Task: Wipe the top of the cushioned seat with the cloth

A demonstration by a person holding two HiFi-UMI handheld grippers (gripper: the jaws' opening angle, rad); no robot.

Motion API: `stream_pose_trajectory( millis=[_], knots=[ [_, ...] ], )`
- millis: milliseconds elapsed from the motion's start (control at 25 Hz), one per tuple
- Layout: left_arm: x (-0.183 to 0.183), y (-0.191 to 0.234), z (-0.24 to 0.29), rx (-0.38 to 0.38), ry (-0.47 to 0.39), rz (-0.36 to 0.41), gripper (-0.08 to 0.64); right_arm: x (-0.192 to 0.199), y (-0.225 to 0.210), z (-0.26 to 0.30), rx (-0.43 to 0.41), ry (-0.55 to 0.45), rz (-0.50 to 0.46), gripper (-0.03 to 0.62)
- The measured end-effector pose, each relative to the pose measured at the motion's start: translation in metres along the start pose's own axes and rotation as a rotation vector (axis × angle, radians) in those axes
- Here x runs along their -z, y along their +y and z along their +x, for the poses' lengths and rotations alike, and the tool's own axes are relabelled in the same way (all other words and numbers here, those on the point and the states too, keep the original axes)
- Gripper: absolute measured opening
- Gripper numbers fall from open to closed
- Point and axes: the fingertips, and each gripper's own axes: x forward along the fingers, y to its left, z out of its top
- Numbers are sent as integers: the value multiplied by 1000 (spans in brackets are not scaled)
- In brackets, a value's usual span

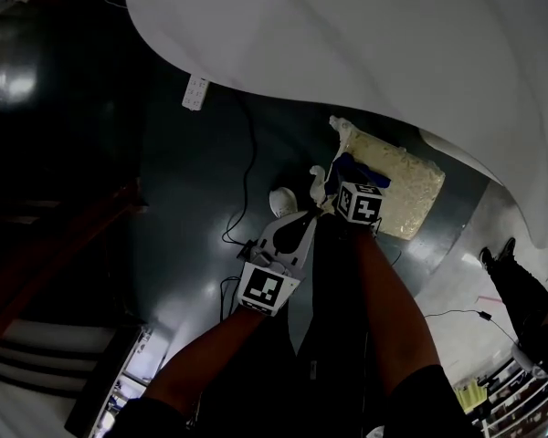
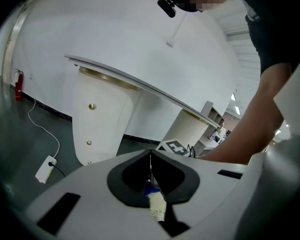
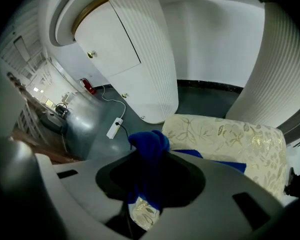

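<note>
Cloth (image 1: 366, 166) largely hidden under right gripper (image 1: 345, 179), head view

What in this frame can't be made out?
1. Right gripper view: whether the blue cloth, clamped in the right tongs, touches the cushioned seat; the gripper body hides the contact.
2. Left gripper view: the blue-and-cream scrap below the closed left tongs is too small to identify.
3. Head view: everything left of the lit floor is lost in shadow.

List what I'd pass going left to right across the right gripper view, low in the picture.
Red fire extinguisher → power strip → bunched blue cloth → cushioned seat → ribbed white column.
</note>
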Motion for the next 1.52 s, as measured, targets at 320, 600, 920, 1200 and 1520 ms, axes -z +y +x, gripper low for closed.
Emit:
stream_pose_trajectory(
  millis=[320, 600, 920, 1200, 1520],
  knots=[
    [1, 0, -3, 13, -40, -53, 17, 3, -6, 7, 22, -1, -26, 133],
    [-11, -12, 7, 18, -48, -30, 17, 5, -14, 3, 14, 16, -10, 134],
    [-5, -32, 12, 24, -3, 5, 17, 13, -32, -9, 19, 32, -21, 135],
    [-9, -49, 23, 24, -6, 22, 17, 22, -55, -24, 14, 37, -38, 135],
    [-11, -87, 37, 88, -19, 27, 17, 33, -82, -39, 26, 42, -23, 135]
  ],
)
